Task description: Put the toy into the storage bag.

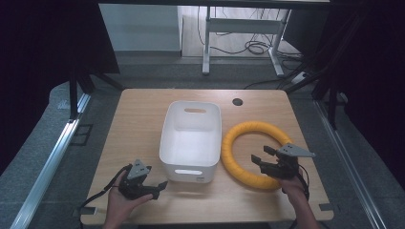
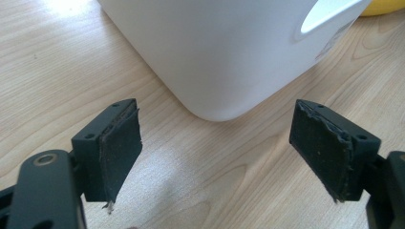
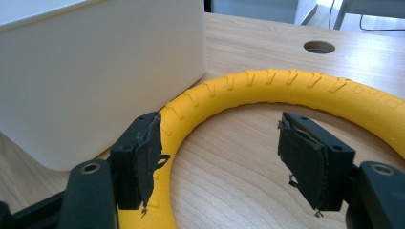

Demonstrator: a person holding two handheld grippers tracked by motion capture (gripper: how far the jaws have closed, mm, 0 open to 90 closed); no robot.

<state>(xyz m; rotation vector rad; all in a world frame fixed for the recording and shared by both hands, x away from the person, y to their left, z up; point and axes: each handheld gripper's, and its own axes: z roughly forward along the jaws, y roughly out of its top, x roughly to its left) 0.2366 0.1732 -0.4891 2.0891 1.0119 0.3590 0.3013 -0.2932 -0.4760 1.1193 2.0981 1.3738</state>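
In the high view, my left gripper (image 1: 157,187) sits lower left of frame, jaws wide, beside the near corner of the white bin (image 1: 191,140); my right gripper (image 1: 260,159) hovers lower right over the yellow ring (image 1: 239,138), jaws wide, its body hiding part of the ring's near arc. In the left gripper view, the bin's top is cut off and a sliver of ring shows upper right. In the right gripper view, my left pad (image 3: 145,160) covers the ring's rim; whether it touches, I cannot tell.

Each black gripper (image 1: 258,160) carries frayed pads (image 3: 303,161), screws, a grey plate.
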